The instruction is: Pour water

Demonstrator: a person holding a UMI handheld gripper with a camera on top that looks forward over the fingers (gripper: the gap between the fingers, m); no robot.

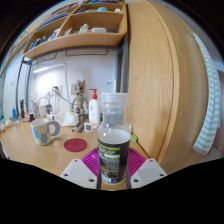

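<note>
The jaws are clamped on a clear bottle (114, 140), one finger at each side of it, the magenta pads (93, 160) pressed against its lower body. The gripper (113, 170) holds the bottle upright, close in, so it fills the middle of the view. The bottle has a wide open mouth and a dark label with yellow-green print low down; whether it holds water I cannot tell.

Under and beyond it lies a wooden desk (30, 148). On the desk, left of the bottle and a little farther off, lies a round red coaster (75, 145). Farther left stands a pale blue mug (43, 131) with its handle toward the right. Far behind the coaster stands a white pump bottle (94, 107) with a red label, and left of that a small wooden figure (77, 97) stands upright. More small things crowd the far left of the desk, too small to tell.

Above, a wooden shelf (80, 32) holds several items. A tall wooden panel (155, 70) rises right of the bottle.
</note>
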